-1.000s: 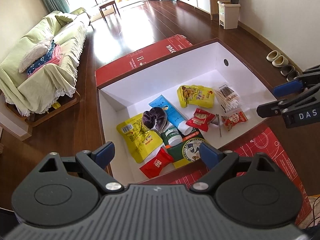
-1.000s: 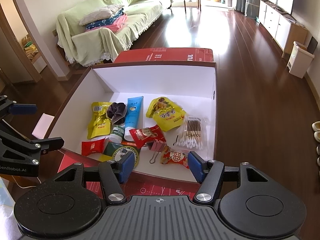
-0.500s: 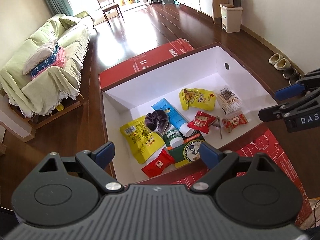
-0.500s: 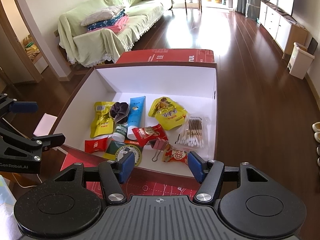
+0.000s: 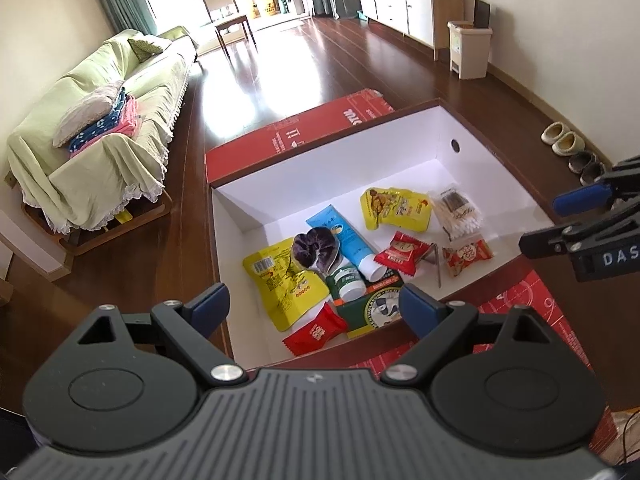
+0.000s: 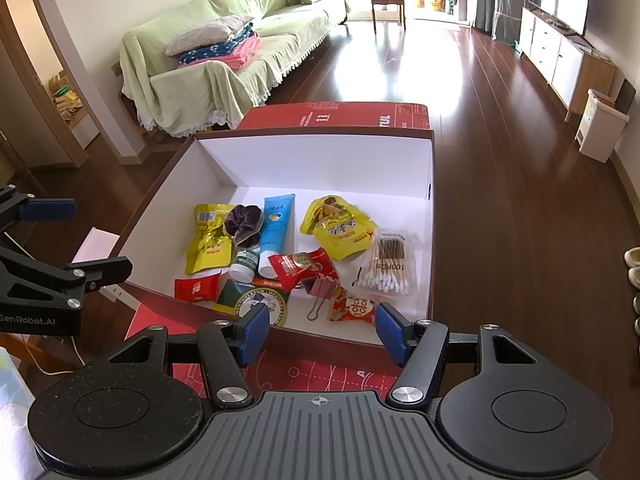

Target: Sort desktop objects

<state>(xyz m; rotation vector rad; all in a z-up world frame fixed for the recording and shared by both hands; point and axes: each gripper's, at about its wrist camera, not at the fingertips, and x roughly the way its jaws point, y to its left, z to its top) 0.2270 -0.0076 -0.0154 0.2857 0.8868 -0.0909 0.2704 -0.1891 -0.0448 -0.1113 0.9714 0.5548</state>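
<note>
Hovering over the near edge of the box (image 5: pixel 332 168), both grippers are empty w/ jaws apart. Left gripper (image 5: pixel 314 306) is sitting above the near-left corner; right gripper (image 6: pixel 318 330) is above the near wall, nearer the right side. Neither is touching anything.

All the sortable stuff is lying inside the box, bunched toward its near half. In the right view: yellow pouch (image 6: pixel 210 240) at left, w/ a purple scrunchie (image 6: pixel 243 224) overlapping its right edge; blue tube (image 6: pixel 276 226) just right of that, cap end pointing near, beside a small green bottle (image 6: pixel 244 262). Second yellow pouch (image 6: pixel 338 226) is lying right of the tube, swabs (image 6: pixel 386 266) at far right. Red snack (image 6: pixel 304 266) is resting mid-pile, touching a pink clip (image 6: pixel 320 290); orange snack (image 6: pixel 352 308) just right of the clip; red candy (image 6: pixel 196 286) near-left; green round label pack (image 6: pixel 260 304) against the near wall.

Right view is showing the clip's pink body and wire handles plainly; in the left view only a thin dark sliver is showing there. Left view is showing a round hole (image 5: pixel 455 144) in the right wall and the right gripper's fingers (image 5: pixel 582 199) at right edge; right view is showing the left gripper's fingers (image 6: pixel 48 209) at left edge.
</note>
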